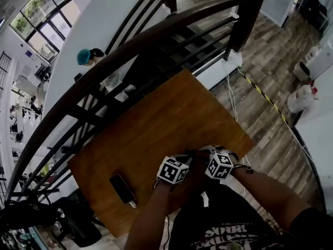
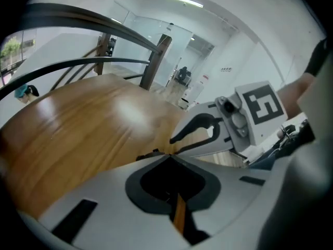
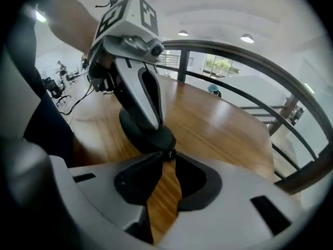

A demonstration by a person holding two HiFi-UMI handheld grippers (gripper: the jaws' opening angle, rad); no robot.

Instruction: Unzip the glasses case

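Left claw [image 2: 166, 155] is clamped shut on the dark glasses case [image 3: 150, 136] at the counter's [image 1: 166, 119] near edge. Right claw [image 3: 170, 154], tips together, pinches the case's near end.

An office mezzanine: curved railing [image 1: 130, 41], glass partitions [image 2: 151, 33], desk chairs [image 3: 50, 87] beyond.

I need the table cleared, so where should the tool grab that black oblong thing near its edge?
Pinch the black oblong thing across its narrow width at mid-length, coming down from above: it seems to lie flat on the table, long sides free.
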